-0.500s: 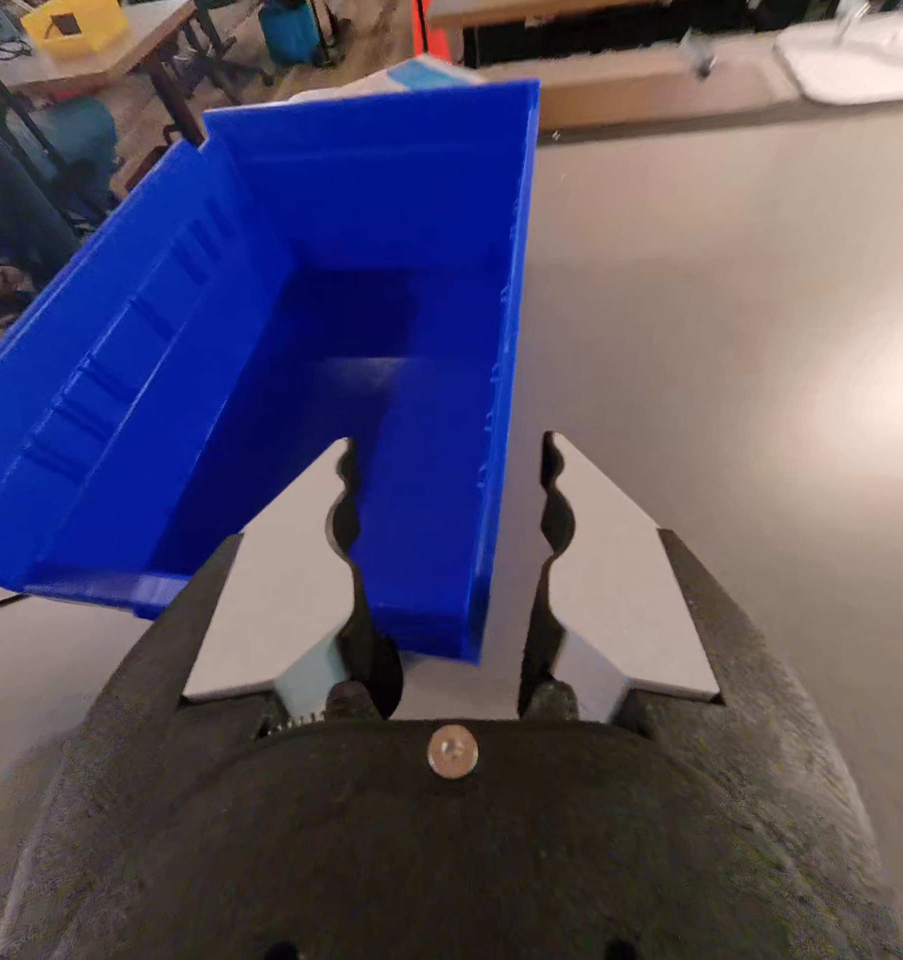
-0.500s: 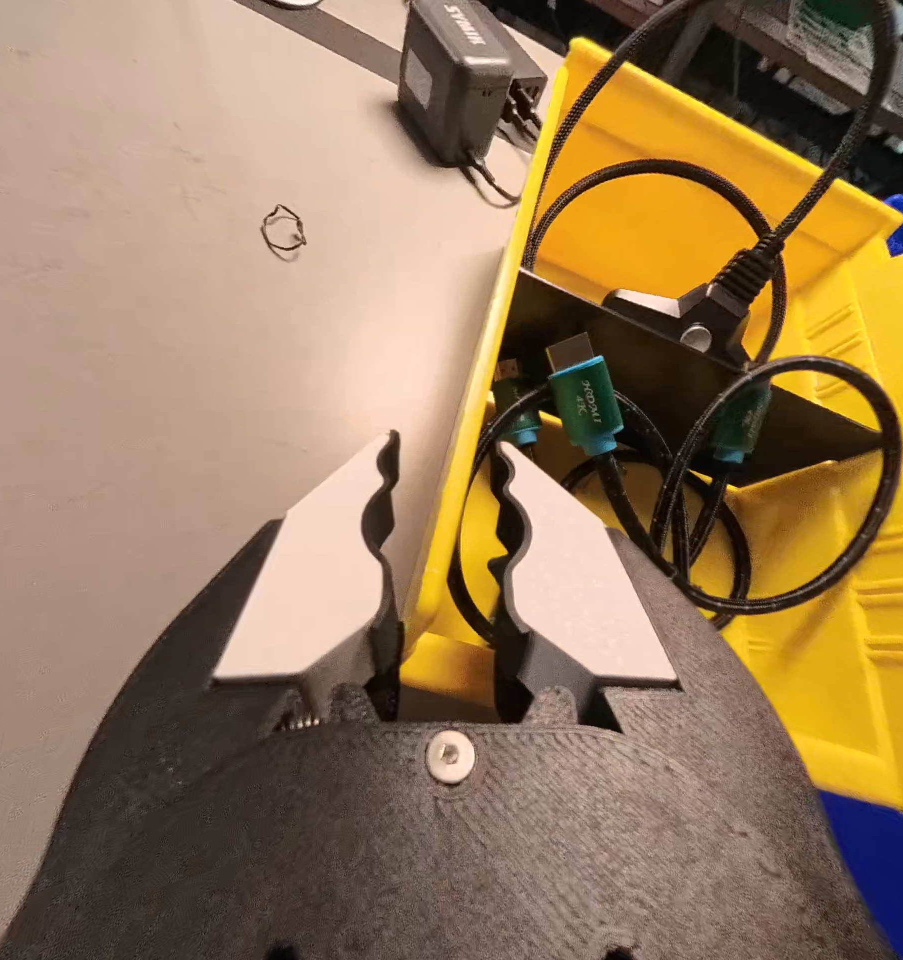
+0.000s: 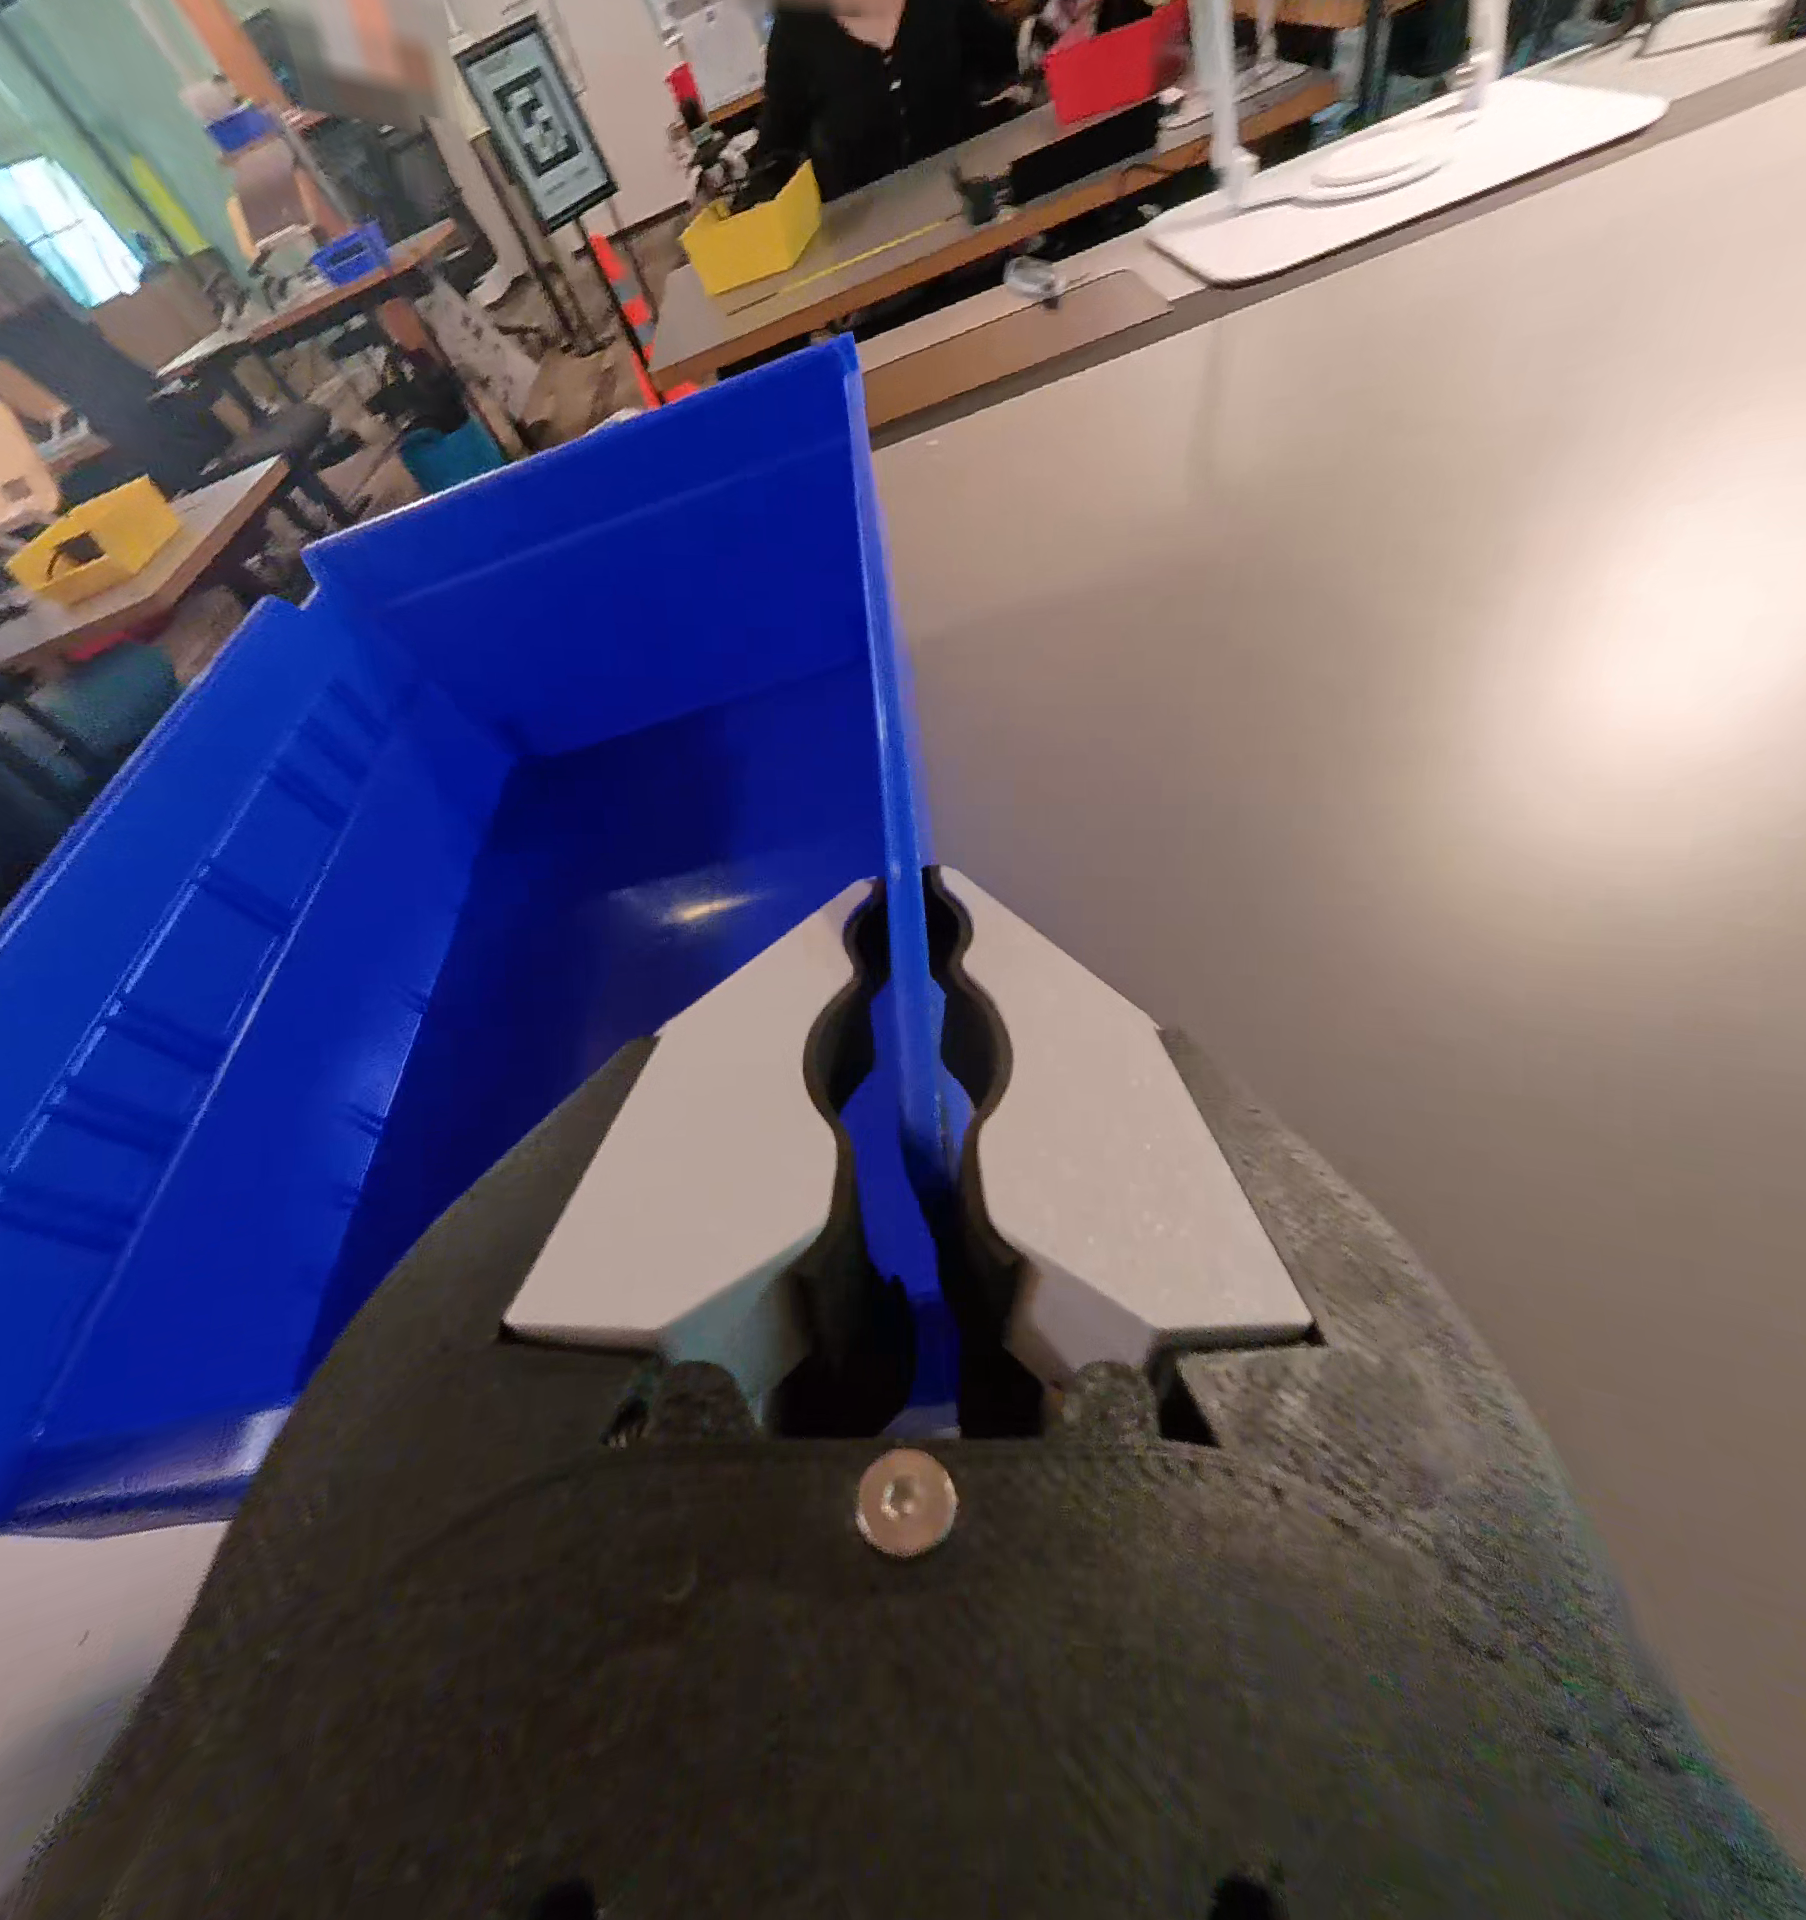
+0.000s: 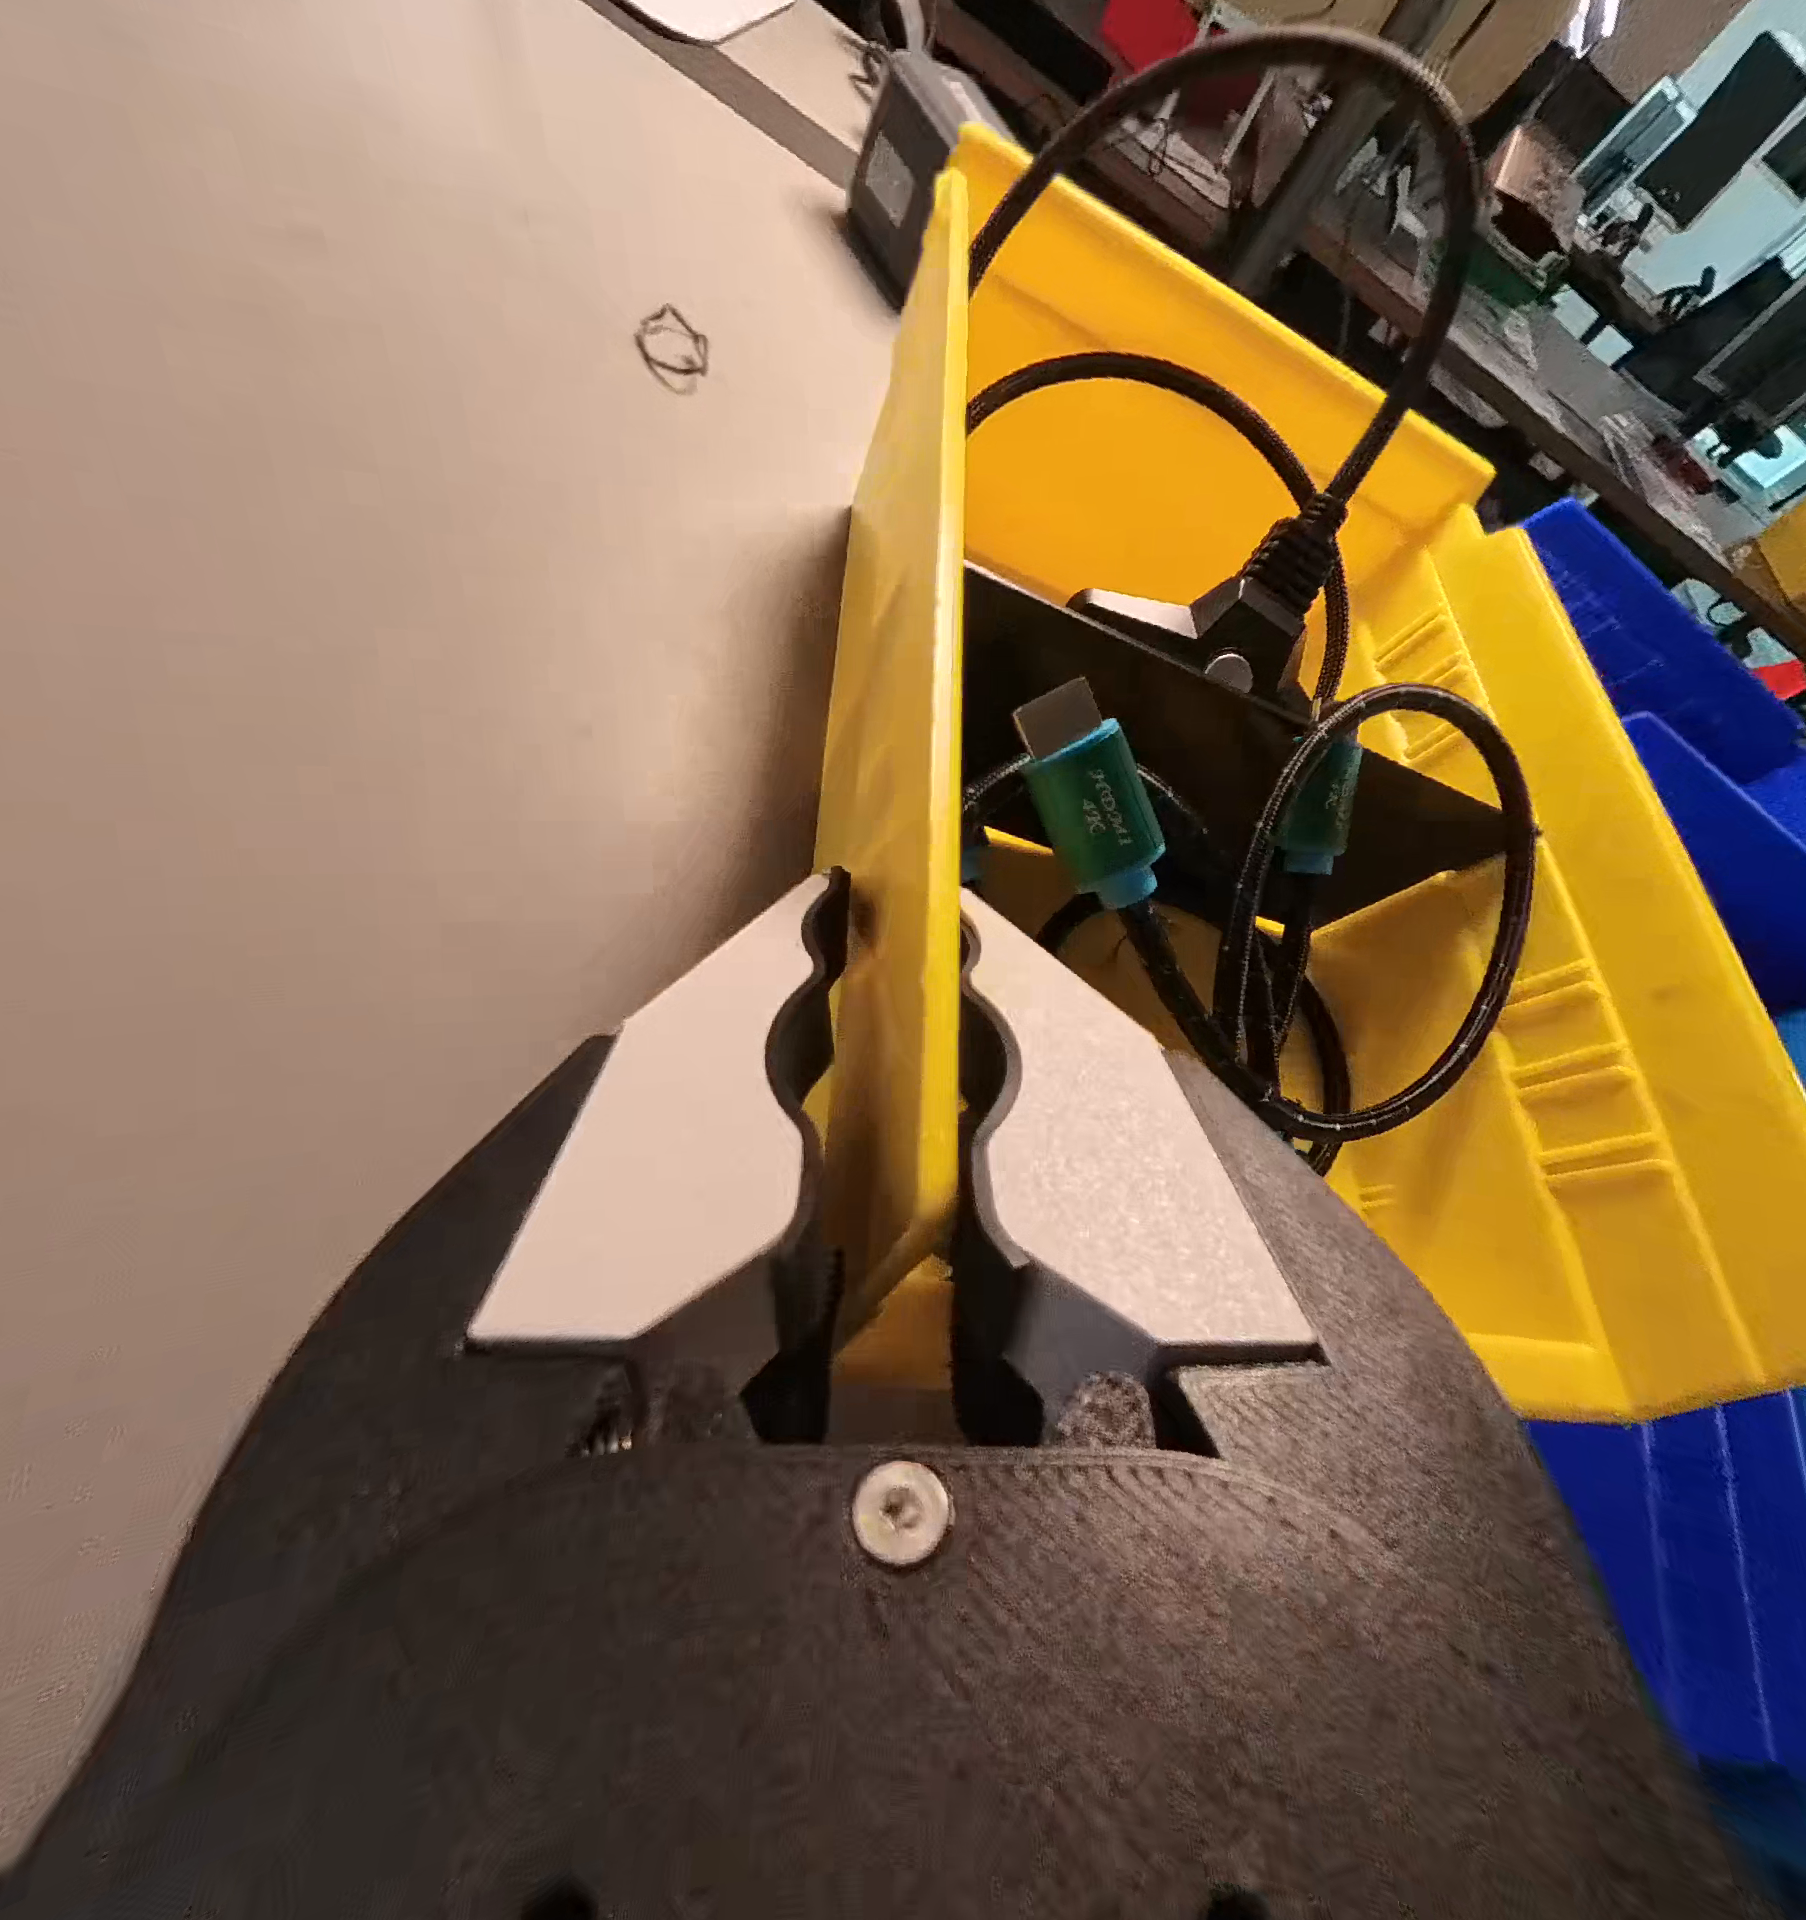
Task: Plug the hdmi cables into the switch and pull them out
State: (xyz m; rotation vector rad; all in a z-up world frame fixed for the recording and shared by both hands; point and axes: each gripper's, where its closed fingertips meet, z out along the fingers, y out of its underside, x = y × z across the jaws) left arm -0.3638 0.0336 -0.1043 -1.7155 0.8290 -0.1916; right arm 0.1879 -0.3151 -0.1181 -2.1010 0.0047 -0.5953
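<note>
In the right wrist view my right gripper (image 4: 899, 904) is shut on the left wall of a yellow bin (image 4: 909, 727). Inside the bin lie black braided HDMI cables with green plugs (image 4: 1086, 821) and a black switch (image 4: 1231, 644) behind a black divider. One cable (image 4: 1398, 260) arches up out of the bin. In the left wrist view my left gripper (image 3: 904, 894) is shut on the right wall of a blue bin (image 3: 878, 644), which holds nothing that I can see.
Both bins sit on a grey table (image 3: 1450, 831). A black power adapter (image 4: 894, 197) and a small wire loop (image 4: 675, 348) lie on the table beyond the yellow bin. More blue bins (image 4: 1730, 1091) stand to its right. A white lamp base (image 3: 1398, 166) stands at the table's far edge; a person works at a bench behind. My right gripper's tips are some 35 cm from the black power adapter (image 4: 894, 197).
Both grippers have closed on the bin walls that stood between their open fingers. Both views have tilted and now take in more of the room.
</note>
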